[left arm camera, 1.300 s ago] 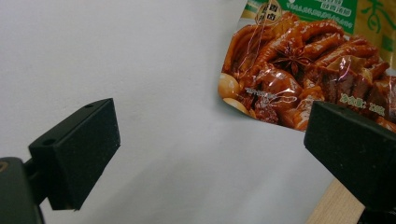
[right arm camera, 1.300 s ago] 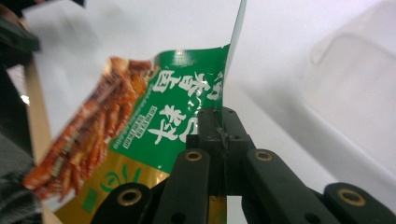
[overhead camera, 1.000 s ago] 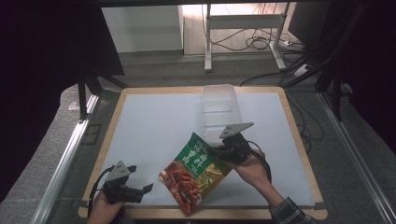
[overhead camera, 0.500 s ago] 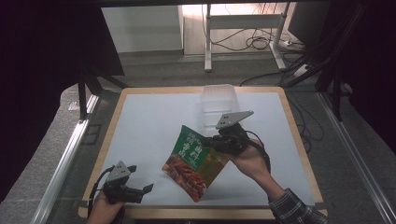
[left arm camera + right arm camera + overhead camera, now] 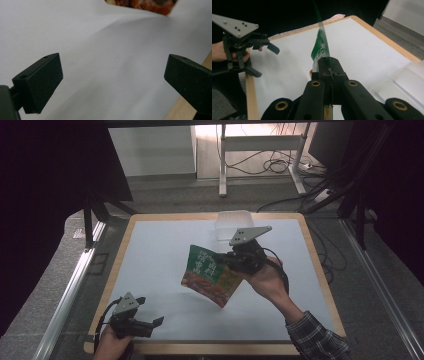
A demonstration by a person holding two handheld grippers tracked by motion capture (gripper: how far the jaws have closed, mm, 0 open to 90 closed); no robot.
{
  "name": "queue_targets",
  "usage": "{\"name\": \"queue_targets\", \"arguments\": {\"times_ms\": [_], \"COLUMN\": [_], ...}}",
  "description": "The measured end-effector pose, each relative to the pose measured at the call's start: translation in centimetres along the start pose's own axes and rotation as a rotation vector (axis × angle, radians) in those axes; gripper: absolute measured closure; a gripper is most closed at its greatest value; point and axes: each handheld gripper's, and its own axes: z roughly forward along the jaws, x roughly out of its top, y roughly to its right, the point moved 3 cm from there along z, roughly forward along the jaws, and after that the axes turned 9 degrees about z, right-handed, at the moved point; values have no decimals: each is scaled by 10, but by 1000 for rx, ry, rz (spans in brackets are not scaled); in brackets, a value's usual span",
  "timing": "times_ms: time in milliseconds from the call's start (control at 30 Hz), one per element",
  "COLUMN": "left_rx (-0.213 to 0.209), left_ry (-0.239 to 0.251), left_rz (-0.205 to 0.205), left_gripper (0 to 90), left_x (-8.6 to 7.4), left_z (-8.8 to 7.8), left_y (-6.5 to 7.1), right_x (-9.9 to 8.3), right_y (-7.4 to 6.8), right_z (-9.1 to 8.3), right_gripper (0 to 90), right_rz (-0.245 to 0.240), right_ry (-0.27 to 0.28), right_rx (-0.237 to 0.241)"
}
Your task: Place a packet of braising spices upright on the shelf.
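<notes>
Snack bag (image 5: pixel 210 276) above table (image 5: pixel 150 250) middle; clear container (image 5: pixel 233 224) behind it at the far edge

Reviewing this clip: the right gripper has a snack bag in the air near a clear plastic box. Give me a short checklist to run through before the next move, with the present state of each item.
1. Right gripper clamped on the snack bag: ok, its fingers are shut on the bag's edge.
2. Bag off the table: ok, it hangs tilted above the white surface.
3. Clear plastic box free to receive it: ok, nothing lies over it; what is inside, cannot tell.
4. Left gripper out of the way: ok, it sits open near the table's front edge, holding nothing.
5. Bag sealed and undamaged: cannot tell.
</notes>
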Motion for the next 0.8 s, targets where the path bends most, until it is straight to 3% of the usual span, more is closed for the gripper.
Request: {"name": "queue_targets", "arguments": {"times_ms": [333,600,800], "left_rx": [1,1,1], "left_ry": [-4,-6,-8], "left_rz": [7,10,13], "left_gripper": [17,19,19], "left_x": [0,0,0], "left_z": [0,1,1], "left_y": [0,1,1], "right_x": [21,44,63], "right_y": [20,33,40], "right_z": [3,7,16], "right_gripper": [894,894,894], "right_rz": [6,37,23], "right_ry": [19,38,52], "right_rx": [-53,-26,-29]}}
